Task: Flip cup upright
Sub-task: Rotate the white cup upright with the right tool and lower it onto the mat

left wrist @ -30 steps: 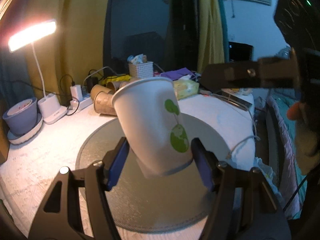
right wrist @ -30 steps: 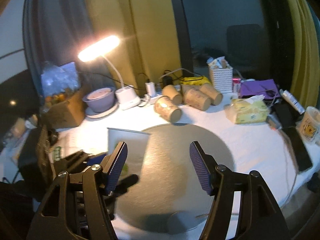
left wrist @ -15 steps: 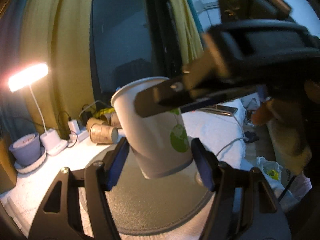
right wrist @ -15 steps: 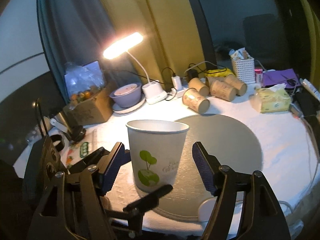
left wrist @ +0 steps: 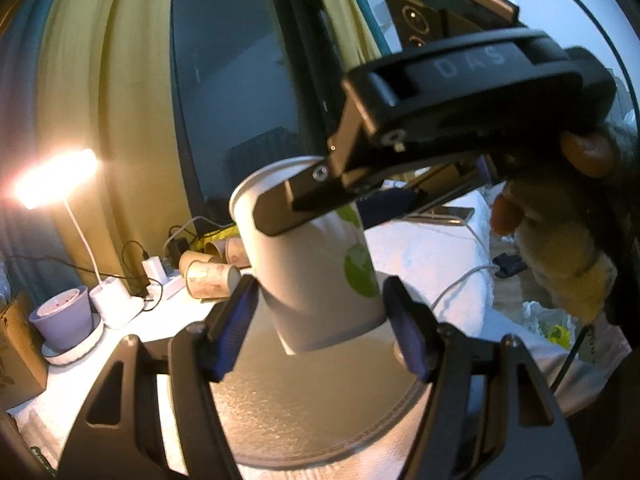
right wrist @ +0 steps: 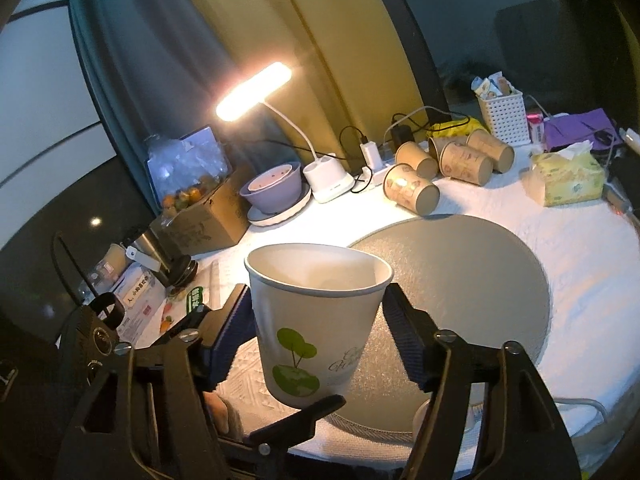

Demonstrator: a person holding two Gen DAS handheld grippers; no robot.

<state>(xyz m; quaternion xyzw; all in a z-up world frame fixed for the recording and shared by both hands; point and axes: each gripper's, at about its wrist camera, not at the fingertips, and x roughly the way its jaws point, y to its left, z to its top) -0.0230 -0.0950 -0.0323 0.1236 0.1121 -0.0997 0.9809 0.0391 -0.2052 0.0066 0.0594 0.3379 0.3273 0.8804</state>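
A white paper cup with a green plant print (left wrist: 316, 276) (right wrist: 316, 320) is held in the air above the round grey mat (left wrist: 304, 400) (right wrist: 460, 276), mouth up and slightly tilted. My left gripper (left wrist: 320, 320) is shut on the cup's lower part. My right gripper (right wrist: 318, 332) has its blue pads on both sides of the cup near the rim; its black body fills the upper right of the left wrist view (left wrist: 460, 92). I cannot tell whether the right pads press the cup.
Several brown paper cups (right wrist: 448, 164) lie on their sides at the back of the white table (right wrist: 580, 260). A lit desk lamp (right wrist: 256, 92), purple bowl (right wrist: 274, 184), cardboard box (right wrist: 200, 220), tissue box (right wrist: 568, 180) and white basket (right wrist: 502, 112) stand around.
My left gripper has lifted and turned the cup more upright. My right gripper has come in from a distance and closed in around the cup's upper part.
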